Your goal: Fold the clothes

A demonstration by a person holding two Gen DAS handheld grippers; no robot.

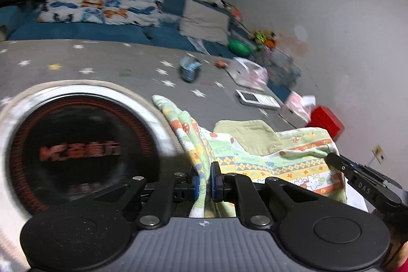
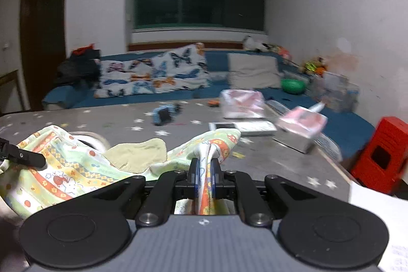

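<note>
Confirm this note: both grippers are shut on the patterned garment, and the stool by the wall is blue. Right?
Not quite. The stool by the wall is red, as the right wrist view shows. The rest holds: the left gripper and right gripper are each shut on the patterned garment.

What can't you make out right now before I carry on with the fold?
- Patterned garment: its lower part is hidden behind the left gripper body, left wrist view.
- Round heater: label blurred, left edge cut off.
- Garment's near hem: hidden behind right gripper, right wrist view.
</note>
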